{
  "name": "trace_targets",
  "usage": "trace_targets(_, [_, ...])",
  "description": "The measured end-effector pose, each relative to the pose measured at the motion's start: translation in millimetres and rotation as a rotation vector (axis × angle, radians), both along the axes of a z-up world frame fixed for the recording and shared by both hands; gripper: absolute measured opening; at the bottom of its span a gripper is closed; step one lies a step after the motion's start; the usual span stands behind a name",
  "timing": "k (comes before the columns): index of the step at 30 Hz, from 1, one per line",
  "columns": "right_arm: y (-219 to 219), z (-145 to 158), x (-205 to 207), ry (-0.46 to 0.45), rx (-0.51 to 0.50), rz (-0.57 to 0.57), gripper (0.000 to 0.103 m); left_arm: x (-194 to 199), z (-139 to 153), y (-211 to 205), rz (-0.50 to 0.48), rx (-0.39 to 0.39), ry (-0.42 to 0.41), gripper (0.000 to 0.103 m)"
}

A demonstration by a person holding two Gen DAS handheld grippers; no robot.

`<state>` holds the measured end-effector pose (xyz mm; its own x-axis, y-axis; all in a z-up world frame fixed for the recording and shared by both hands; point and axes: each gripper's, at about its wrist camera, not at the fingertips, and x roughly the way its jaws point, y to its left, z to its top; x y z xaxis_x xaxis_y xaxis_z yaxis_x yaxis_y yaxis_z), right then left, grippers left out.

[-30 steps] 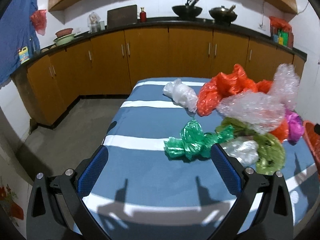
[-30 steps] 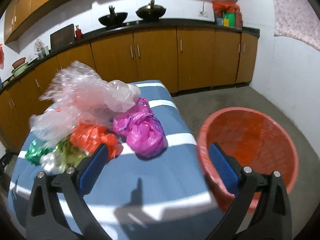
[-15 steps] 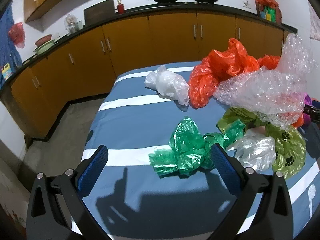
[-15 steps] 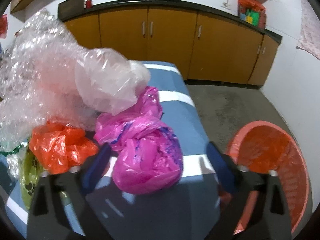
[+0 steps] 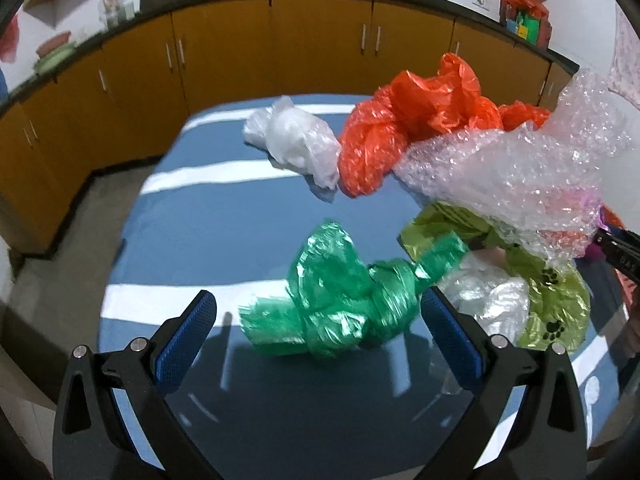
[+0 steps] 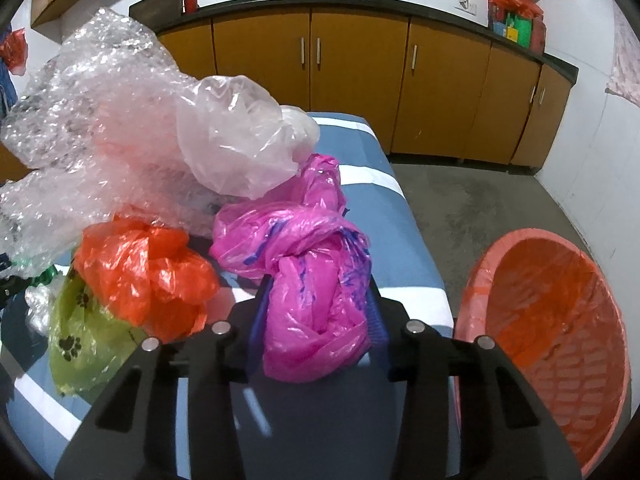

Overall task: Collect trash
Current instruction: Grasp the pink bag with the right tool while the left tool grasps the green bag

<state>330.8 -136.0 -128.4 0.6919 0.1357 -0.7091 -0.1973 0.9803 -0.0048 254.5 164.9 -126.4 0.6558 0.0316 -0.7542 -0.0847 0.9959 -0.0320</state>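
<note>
The knotted pink bag (image 6: 316,280) lies near the right edge of the table (image 6: 416,272), which wears a blue cloth with white stripes, and the right claw (image 6: 318,312) has just been closing in on it: its two blue pads now sit against the bag's flanks, pinching the crumpled plastic between them. Just beside the pink bag, to its left in the right wrist view, sits a crumpled orange bag (image 6: 148,276), and below that an olive-green bag printed with black paw marks (image 6: 80,344). Over both of them rises a big heap of bubble wrap (image 6: 92,120) with a cloudy clear bag (image 6: 236,136) leaning on it (the clear one touches the pink bag's upper tail).

Off the table's right side, lower down on the grey floor, stands an orange woven basket (image 6: 560,320) lined with thin orange plastic.

From the left wrist view, the left claw (image 5: 318,312) is spread wide, its pads apart on either side of a twisted green bag (image 5: 340,308) that rests on the cloth; neither pad presses it. Farther along the table lie a white bag (image 5: 296,140) and a large orange bag (image 5: 400,128), touching each other. Brown cabinet doors (image 5: 320,40) run along the far wall.
</note>
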Motion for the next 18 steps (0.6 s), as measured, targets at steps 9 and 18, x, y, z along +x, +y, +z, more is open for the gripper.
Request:
trace_targets(9, [-8, 2, -15, 0.001, 0.006, -0.013, 0.042, 7, -11, 6, -0.006, -0.059, 0.023, 0.078])
trace_targets(18, [-16, 3, -28, 0.005, 0.021, -0.018, 0.04, 6, -1, 9, -0.01, -0.068, -0.038, 0.045])
